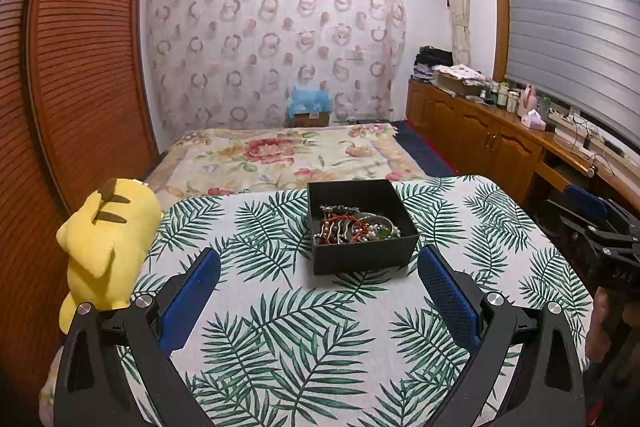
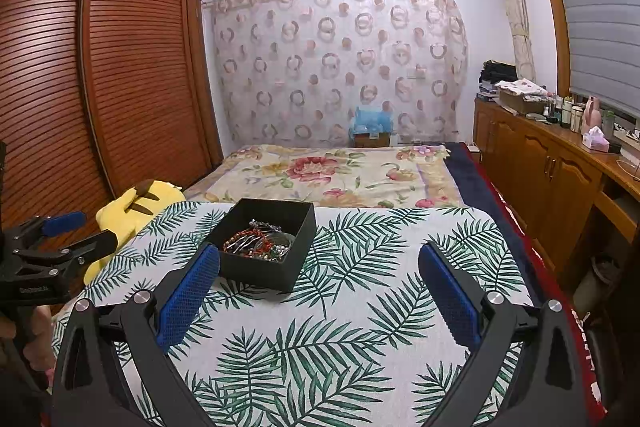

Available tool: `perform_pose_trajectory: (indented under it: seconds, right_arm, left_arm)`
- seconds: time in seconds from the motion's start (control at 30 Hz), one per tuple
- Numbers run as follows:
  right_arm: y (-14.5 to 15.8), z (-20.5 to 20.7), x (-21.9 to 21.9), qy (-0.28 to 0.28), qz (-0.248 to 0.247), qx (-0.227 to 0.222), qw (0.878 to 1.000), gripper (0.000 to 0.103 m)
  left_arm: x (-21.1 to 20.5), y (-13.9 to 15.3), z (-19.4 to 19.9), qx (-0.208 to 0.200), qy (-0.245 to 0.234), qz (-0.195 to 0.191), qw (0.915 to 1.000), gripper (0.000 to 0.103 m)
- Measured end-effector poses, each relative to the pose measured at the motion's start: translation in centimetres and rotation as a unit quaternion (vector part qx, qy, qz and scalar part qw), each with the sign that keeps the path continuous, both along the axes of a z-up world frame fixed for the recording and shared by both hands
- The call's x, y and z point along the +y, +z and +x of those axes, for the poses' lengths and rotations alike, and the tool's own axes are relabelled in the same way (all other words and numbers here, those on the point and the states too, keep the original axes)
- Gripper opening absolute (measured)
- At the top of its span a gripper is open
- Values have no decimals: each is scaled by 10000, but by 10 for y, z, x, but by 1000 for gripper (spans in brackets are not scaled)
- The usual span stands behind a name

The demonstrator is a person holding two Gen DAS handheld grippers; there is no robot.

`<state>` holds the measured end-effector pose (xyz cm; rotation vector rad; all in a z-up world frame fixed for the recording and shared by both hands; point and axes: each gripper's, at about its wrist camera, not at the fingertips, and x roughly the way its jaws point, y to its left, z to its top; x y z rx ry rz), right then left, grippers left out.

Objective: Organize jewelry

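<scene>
A black open box (image 1: 362, 255) stands on the leaf-print table (image 1: 280, 327), filled with a tangle of jewelry (image 1: 356, 227): red cord, beads, pearls and something green. My left gripper (image 1: 319, 269) is open just in front of the box, nothing between its blue pads. In the right wrist view the same box (image 2: 262, 269) sits left of centre with the jewelry (image 2: 260, 241) inside. My right gripper (image 2: 319, 267) is open over the table (image 2: 340, 327), its left pad close to the box's near corner. Each gripper also shows at the edge of the other view.
A yellow plush toy (image 1: 106, 243) leans at the table's left edge. Behind the table lies a bed with a floral cover (image 1: 280, 155). A wooden wardrobe (image 1: 80, 67) stands left, and a wooden cabinet (image 1: 480, 135) with bottles and boxes runs along the right.
</scene>
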<state>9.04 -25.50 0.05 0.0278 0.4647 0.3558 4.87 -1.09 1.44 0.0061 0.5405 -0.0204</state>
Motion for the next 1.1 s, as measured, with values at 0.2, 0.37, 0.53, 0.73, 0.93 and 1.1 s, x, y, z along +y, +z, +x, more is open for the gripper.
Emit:
perform_pose_trajectory:
  seconds: [0.2, 0.37, 0.53, 0.73, 0.93, 1.1]
  right_arm:
    - [-1, -1, 1, 0, -4, 2, 10000, 100]
    - [0, -1, 1, -2, -4, 2, 10000, 100]
    - [0, -1, 1, 2, 0, 1, 10000, 100]
    - [0, -1, 1, 0, 0, 2, 10000, 100]
    - [0, -1, 1, -1, 0, 3, 10000, 100]
    - [-1, -1, 2, 3, -1, 5, 10000, 100]
  left_arm:
    - [1, -1, -1, -1, 0, -7, 10000, 95]
    - [-1, -1, -1, -4, 7, 2, 10000, 95]
    - [-3, -1, -3, -13, -16, -13, 10000, 95]
    - [-5, 0, -3, -28, -24, -21, 10000, 95]
    - [-9, 5, -4, -49, -41, -30, 10000, 95]
    - [-10, 5, -5, -58, -44, -27, 10000, 95]
